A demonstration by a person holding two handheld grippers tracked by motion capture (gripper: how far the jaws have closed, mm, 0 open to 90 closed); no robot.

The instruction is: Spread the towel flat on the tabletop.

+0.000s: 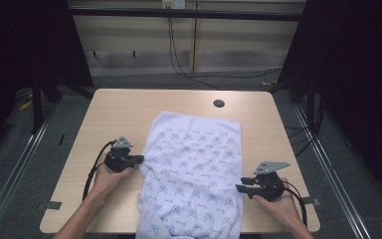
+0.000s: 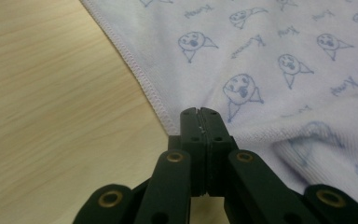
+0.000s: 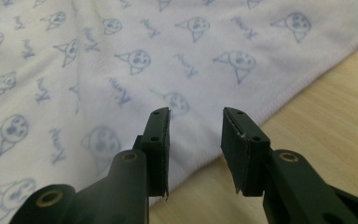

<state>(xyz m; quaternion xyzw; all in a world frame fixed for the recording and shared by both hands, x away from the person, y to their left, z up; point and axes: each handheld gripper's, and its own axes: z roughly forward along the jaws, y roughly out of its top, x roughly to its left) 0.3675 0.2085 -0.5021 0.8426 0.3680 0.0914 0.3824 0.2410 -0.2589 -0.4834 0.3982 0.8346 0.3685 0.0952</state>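
Now cloth lies between left tool (clamping hem) and right tool.

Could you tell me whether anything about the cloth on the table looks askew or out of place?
Yes: the white printed cloth lies slightly skewed on the table, and its near end droops over the front edge. A small fold bunches beside the left gripper, which is shut at the hem. The right gripper is open.

1. Outboard of my left fingers, bare surface gives me free passage.
2. Ahead of them, the cloth blocks.
3. My right fingers have bare surface behind.
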